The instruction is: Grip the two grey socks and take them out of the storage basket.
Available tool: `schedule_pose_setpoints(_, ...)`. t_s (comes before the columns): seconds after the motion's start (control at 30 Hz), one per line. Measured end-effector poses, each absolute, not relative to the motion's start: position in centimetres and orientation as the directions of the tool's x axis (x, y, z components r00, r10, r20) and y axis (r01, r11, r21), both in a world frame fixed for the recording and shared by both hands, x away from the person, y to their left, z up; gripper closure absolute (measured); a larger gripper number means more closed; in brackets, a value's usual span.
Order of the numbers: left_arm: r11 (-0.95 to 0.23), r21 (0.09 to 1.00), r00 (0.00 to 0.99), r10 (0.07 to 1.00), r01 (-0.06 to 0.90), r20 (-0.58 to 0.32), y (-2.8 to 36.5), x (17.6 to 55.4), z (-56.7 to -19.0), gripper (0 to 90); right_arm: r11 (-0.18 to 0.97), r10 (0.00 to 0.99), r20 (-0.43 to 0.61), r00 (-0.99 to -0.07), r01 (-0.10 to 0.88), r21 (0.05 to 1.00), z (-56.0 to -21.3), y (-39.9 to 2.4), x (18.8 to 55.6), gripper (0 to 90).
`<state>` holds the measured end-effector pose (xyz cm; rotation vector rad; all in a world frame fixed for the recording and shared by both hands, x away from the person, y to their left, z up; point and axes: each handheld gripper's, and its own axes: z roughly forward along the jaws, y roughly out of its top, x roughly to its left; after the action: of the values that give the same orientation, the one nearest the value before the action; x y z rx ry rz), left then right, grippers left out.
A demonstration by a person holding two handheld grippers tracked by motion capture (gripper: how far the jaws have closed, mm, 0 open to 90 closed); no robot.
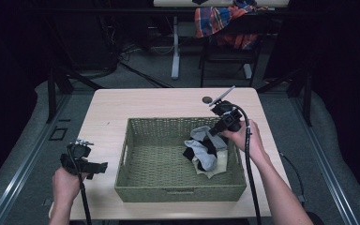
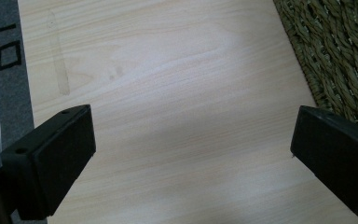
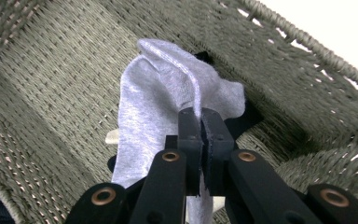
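While the left gripper gapes, the right gripper (over the basket) pinches a grey sock.

The light grey fabric sock runs down behind the right gripper in the right gripper view, so its lower end below the fingers is hidden. Under the sock, the black cloth and cream cloth are mostly covered in the high view. The green woven wicker basket is cut off at the picture's edge past the left gripper's far finger.
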<state>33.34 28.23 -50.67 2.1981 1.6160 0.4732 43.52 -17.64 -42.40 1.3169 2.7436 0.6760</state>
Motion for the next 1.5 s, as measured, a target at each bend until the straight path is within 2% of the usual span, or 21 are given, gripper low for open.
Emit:
schedule_pose_setpoints(0.33, -0.277, 0.477, 0.289, 0.956, 0.834, 0.050, 28.2, 33.3, -50.7, 0.1, 0.516, 0.739, 0.201, -0.643, 0.732, 0.445, -40.7, -18.5, 43.0, 88.3)
schedule_pose_setpoints(0.8, -0.276, 0.475, 0.288, 0.956, 0.836, 0.050, 28.2, 33.3, -50.7, 0.1, 0.481, 0.742, 0.203, -0.639, 0.719, 0.502, -38.2, -20.6, 42.5, 88.3)
schedule_pose_setpoints(1.23, -0.277, 0.473, 0.288, 0.956, 0.836, 0.051, 28.2, 33.4, -50.8, 0.1, 0.425, 0.784, 0.192, -0.590, 0.736, 0.526, -37.1, -23.7, 42.4, 88.3)
schedule_pose_setpoints(1.5, -0.274, 0.474, 0.284, 0.957, 0.837, 0.052, 28.1, 33.3, -50.8, 0.1, 0.348, 0.822, 0.207, -0.531, 0.755, 0.556, -36.3, -26.6, 42.1, 88.3)
